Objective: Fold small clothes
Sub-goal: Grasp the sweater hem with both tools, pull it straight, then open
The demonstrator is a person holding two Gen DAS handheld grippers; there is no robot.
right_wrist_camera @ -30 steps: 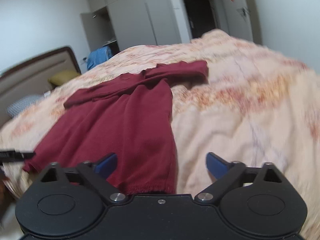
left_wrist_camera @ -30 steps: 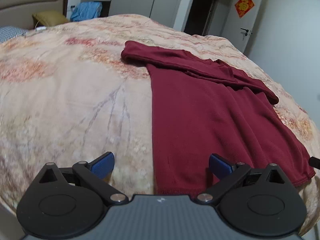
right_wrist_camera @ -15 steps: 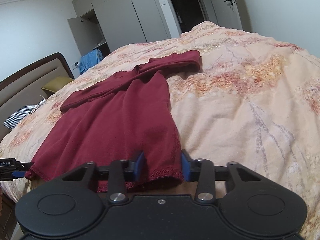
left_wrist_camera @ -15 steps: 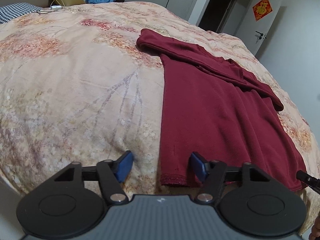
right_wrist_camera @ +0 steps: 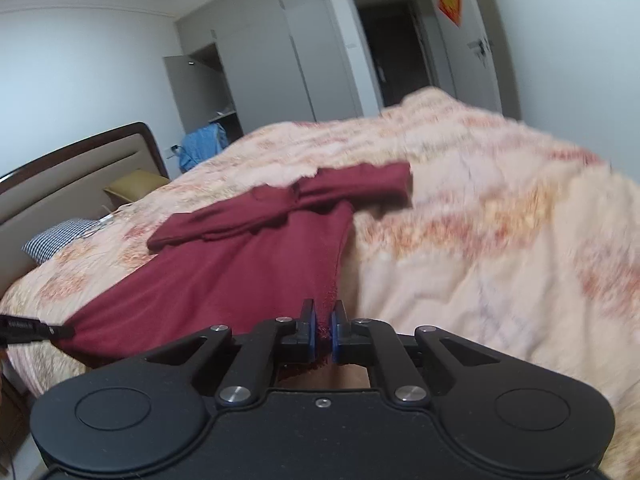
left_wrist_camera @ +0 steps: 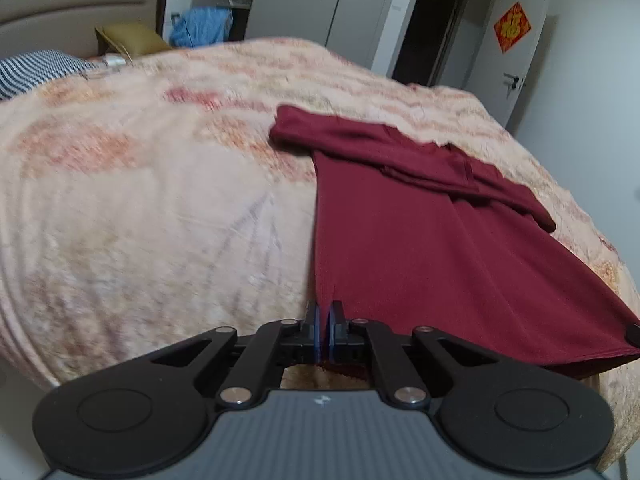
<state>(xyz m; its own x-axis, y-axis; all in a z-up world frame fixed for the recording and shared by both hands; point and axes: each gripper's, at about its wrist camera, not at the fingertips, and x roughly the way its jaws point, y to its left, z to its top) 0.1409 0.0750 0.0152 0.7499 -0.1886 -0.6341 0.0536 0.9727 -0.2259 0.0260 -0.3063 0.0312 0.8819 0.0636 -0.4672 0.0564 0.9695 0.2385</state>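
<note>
Two corners of the hem are ours. Left wrist view: our left gripper [left_wrist_camera: 324,330] pinches the maroon garment [left_wrist_camera: 424,232], which runs lengthwise away across the bed [left_wrist_camera: 140,200]. Right wrist view: our right gripper [right_wrist_camera: 322,332] clamps the opposite corner, sleeves farthest away.

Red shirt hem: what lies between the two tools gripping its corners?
Only the red shirt itself; its hem spans from the left tool to the right tool, per both wrist views.

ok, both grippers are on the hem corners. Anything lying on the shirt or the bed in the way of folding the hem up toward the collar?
Nothing visible. The left gripper and right gripper are each shut on a hem corner of the maroon shirt. Its body lies flat and bare up to the sleeves folded across the top; only the floral blanket surrounds it.
</note>
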